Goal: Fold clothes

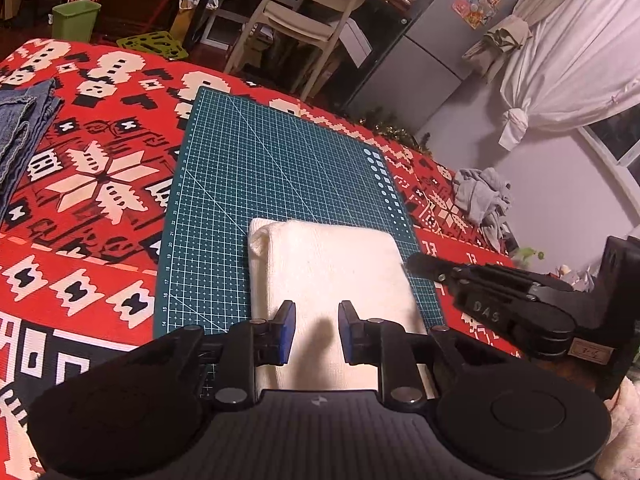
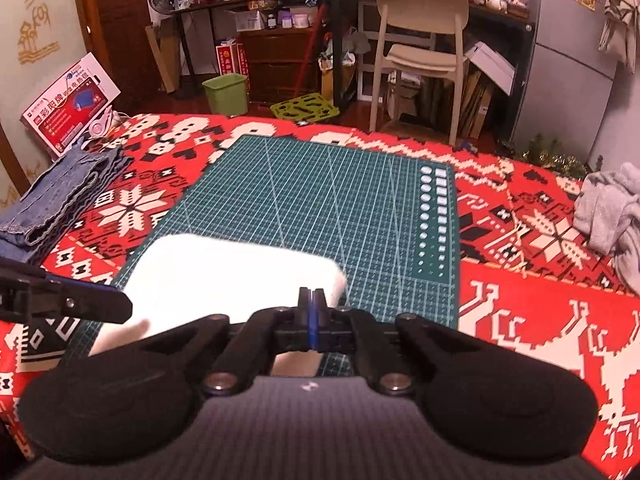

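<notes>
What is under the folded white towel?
The folded white towel lies on a green gridded cutting mat, which sits on a red patterned blanket. The mat's grid beneath the towel is covered, so anything hidden there cannot be seen.

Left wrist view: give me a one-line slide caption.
Left gripper open above a folded white towel on the green cutting mat, right gripper at the towel's edge.
</notes>
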`<state>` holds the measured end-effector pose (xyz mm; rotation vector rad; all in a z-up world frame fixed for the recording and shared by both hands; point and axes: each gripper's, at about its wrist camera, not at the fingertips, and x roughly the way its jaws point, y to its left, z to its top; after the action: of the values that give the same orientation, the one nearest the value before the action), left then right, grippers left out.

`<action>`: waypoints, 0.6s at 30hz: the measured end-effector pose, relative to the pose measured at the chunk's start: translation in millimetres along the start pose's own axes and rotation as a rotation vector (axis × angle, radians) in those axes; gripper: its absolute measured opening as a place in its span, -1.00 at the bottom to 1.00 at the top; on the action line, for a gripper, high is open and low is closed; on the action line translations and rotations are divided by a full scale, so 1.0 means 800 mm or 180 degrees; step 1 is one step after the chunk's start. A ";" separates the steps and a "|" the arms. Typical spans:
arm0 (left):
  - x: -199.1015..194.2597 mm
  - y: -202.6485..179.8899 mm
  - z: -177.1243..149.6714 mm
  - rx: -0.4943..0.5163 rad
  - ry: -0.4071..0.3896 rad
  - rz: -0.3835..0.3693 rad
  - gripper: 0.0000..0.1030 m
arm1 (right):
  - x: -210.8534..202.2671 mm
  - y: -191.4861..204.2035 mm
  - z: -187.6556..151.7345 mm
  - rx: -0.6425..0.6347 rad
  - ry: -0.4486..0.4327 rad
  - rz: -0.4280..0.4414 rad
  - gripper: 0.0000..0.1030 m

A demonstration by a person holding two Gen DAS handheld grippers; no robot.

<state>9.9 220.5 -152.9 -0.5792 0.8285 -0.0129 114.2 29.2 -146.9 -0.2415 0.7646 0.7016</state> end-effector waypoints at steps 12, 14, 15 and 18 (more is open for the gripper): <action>0.001 -0.017 0.003 0.0133 0.0025 0.0119 -0.59 | -0.047 -0.092 -0.001 0.0442 -0.0178 -0.0173 -1.00; 0.003 -0.018 0.001 0.0128 0.0040 0.0130 -0.59 | -0.055 -0.109 -0.003 0.0559 -0.0186 -0.0123 -1.00; 0.004 -0.019 0.000 0.0124 0.0048 0.0135 -0.59 | -0.057 -0.111 -0.004 0.0580 -0.0191 -0.0068 -1.00; 0.004 -0.020 -0.002 0.0103 0.0060 0.0151 -0.59 | -0.056 -0.107 -0.004 0.0556 -0.0184 0.0109 -0.94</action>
<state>14.2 205.4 -147.8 -0.5296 0.8588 0.0116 146.0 -58.6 -121.8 -0.0494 0.7715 0.6669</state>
